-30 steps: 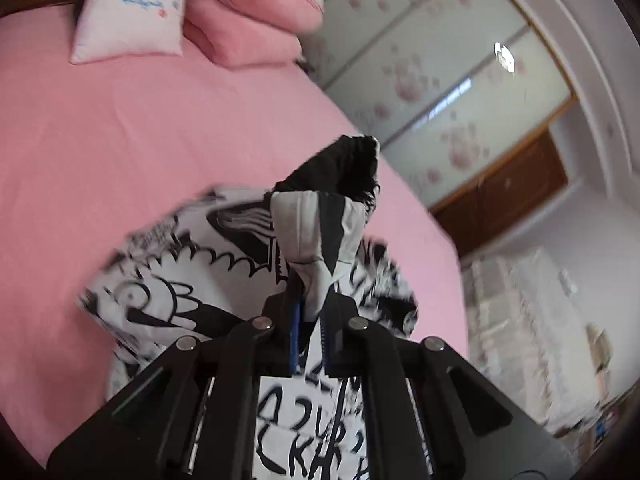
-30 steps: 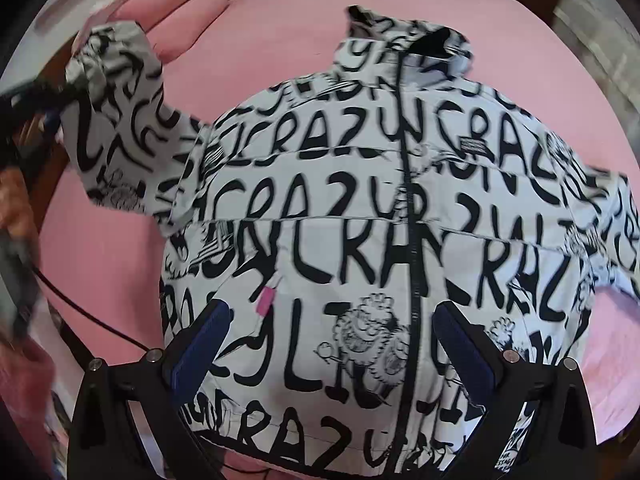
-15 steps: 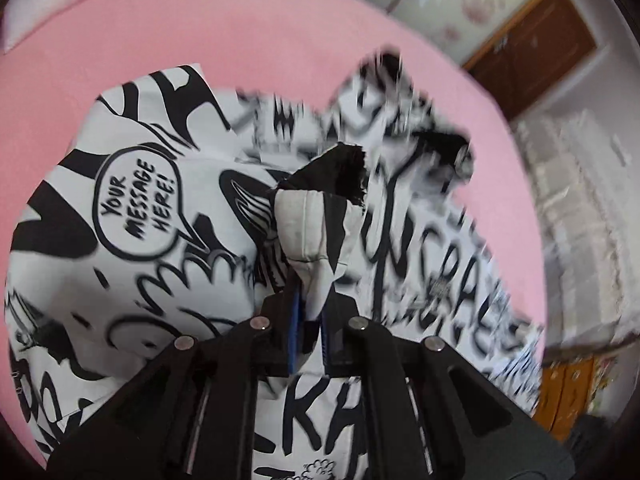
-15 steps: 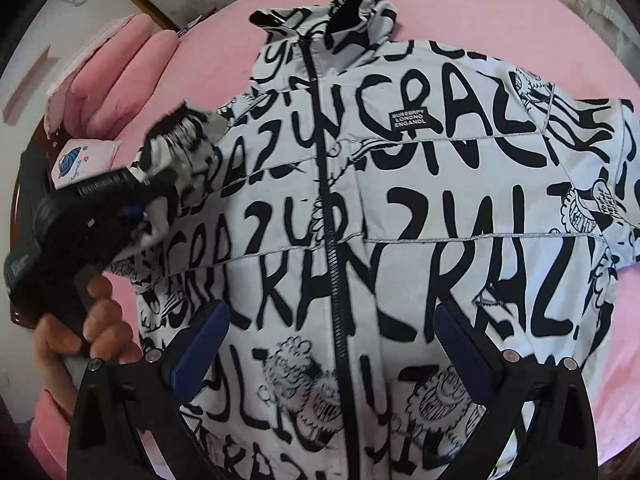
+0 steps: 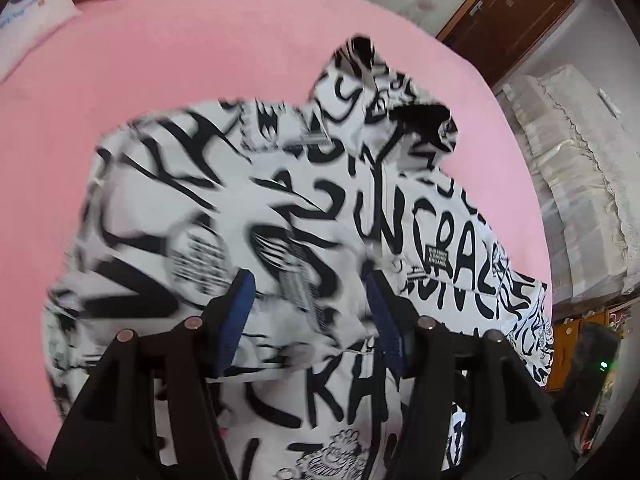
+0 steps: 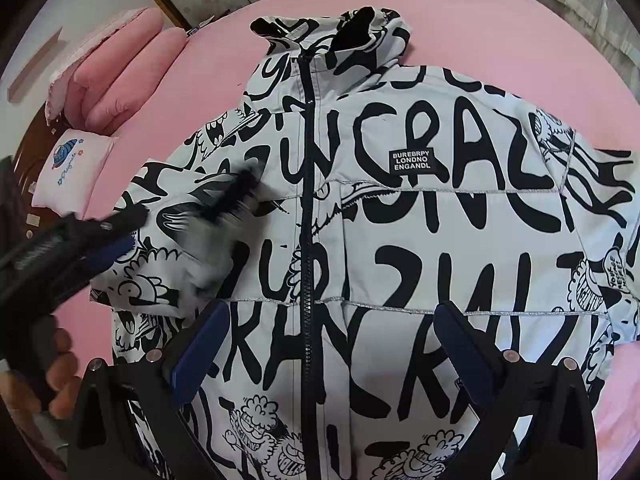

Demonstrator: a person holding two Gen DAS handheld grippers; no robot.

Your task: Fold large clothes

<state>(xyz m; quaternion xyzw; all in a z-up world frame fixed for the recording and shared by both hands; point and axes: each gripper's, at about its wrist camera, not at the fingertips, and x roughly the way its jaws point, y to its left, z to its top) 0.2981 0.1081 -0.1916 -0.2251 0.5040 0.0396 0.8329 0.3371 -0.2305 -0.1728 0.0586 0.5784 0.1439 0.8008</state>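
- Left gripper (image 5: 308, 312) — jaws apart, sleeve (image 6: 208, 232) beneath it motion-blurred.
- Right gripper (image 6: 332, 344) — jaws apart over the jacket (image 6: 440, 240); hem cut off.

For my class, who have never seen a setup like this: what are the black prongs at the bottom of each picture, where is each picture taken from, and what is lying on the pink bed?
There is no robot here. A person holds a hand tool in each hand, each with a two-finger gripper and a wide-angle camera looking along its fingers. One picture is from the left gripper, the other from the right gripper. The right view also shows the left gripper from the side, with the person's hand around its handle.

On the pink bed lies a zipped white jacket with black lettering and cartoons. One sleeve lies across its front. Pillows sit at the far side.

Both grippers are open and hold nothing.
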